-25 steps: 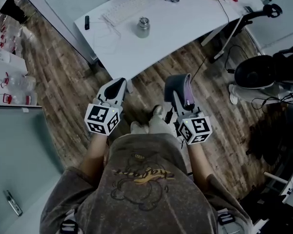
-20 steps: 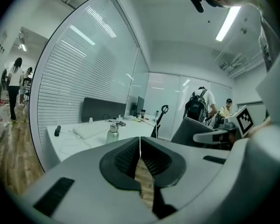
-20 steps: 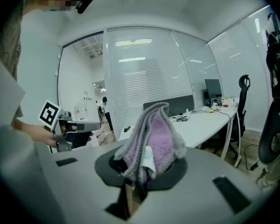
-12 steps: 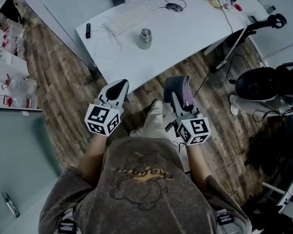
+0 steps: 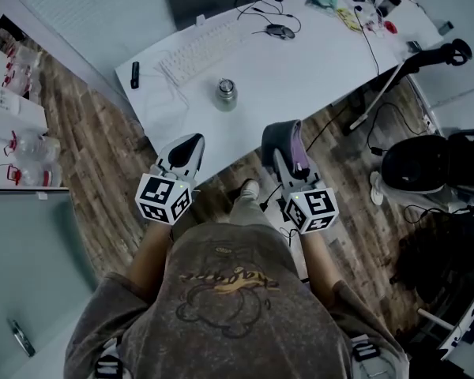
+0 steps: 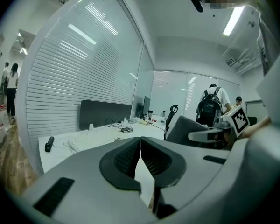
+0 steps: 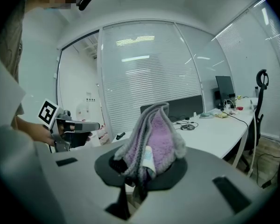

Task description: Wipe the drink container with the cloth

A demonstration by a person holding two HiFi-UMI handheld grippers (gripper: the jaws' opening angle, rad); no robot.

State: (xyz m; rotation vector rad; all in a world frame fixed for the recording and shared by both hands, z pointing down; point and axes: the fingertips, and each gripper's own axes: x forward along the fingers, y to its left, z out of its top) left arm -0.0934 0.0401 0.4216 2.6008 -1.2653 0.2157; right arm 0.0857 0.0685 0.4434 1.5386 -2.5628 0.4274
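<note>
While the person stands short of the desk [image 5: 300,69], both grippers are held over the wooden floor [image 5: 103,156], near the desk's front edge and pointing toward it.

At the far left, clear bottles [image 5: 25,142] sit on a low white surface. On the desk's left end lies a small black object [image 5: 134,74], with a keyboard [image 5: 201,50] next to it.

The left gripper [image 5: 191,143] hangs just off the desk edge. Its own view shows the dark pads pressed together with nothing between them, so it is clenched and empty.

The container [image 5: 226,93], a small metal flask with a lid, stands upright on the desk, below the keyboard and well apart from both grippers. It lies ahead of the left gripper and a little to its right, and ahead of the right gripper and to its left, roughly between their two lines. Neither tool touches it.

The right gripper [image 5: 287,133] is level with the left one and clamped on the cloth [image 5: 302,152]. In its own view, the purple and grey fleece is folded, pinched at its lower part between the pads, and stands up above them.

Farther back right on the desk are a mouse [image 5: 280,31] and trailing cables. A black chair [image 5: 419,160] stands on the floor at the far right.
</note>
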